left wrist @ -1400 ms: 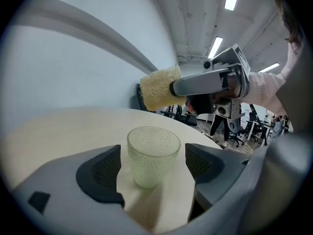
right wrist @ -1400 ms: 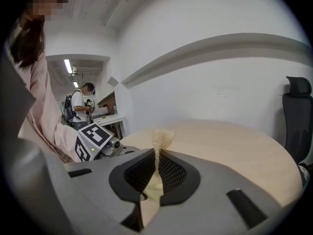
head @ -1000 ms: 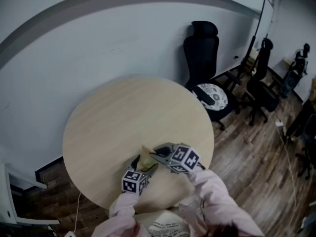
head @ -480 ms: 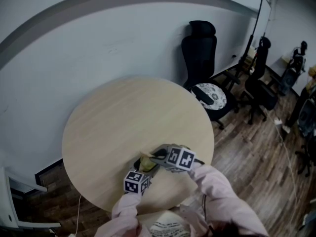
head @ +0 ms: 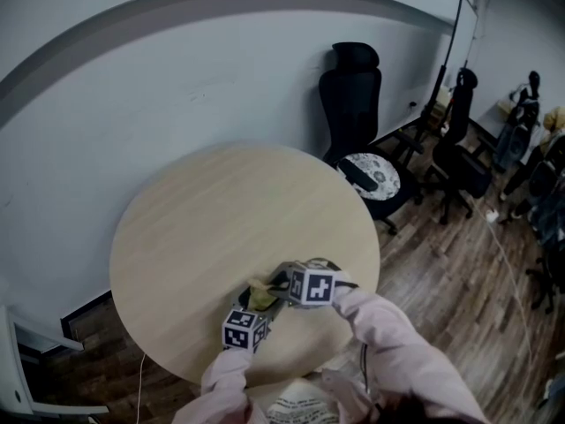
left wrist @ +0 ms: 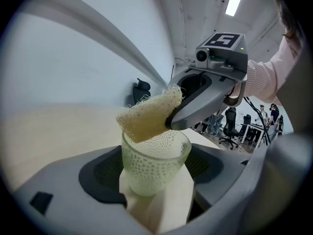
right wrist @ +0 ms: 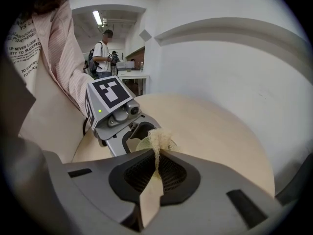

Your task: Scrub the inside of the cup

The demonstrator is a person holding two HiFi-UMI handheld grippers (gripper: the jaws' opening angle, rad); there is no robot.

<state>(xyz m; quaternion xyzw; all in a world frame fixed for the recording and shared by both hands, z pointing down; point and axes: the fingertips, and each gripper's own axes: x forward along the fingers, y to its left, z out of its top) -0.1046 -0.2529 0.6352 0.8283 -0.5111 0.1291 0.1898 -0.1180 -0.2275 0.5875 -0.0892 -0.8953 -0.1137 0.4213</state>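
Near the 6 o'clock edge of the round pale wooden table [head: 194, 228], the two hand-held grippers meet above the tabletop, each carried by an arm in a pale pink sleeve [head: 397, 352]. The left gripper [left wrist: 155, 181] is clamped on a translucent pale green dimpled glass cup [left wrist: 156, 153], which stands upright between its pale jaw pads with its mouth facing up. In the left gripper view the right gripper [left wrist: 182, 117] reaches in from 2 o'clock, and the yellowish coarse-mesh sponge pad [left wrist: 146, 117] it carries is tilted, its lower edge just inside the cup's rim and its upper corner raised toward 1 o'clock. The right gripper view shows that gripper's jaws pressed together on the thin sponge, which is seen edge-on as a frayed strip sticking out past the jaw tips. Beyond it, at 10 o'clock, sits the left gripper's marker cube [right wrist: 108, 94]. From the head view, the cup is mostly covered by the two grippers, with only a yellowish patch of sponge showing between them. At about 2 o'clock from the table stands a black high-backed office chair [head: 350, 95] with a patterned seat cushion [head: 372, 173], on a dark wood plank floor [head: 441, 281].
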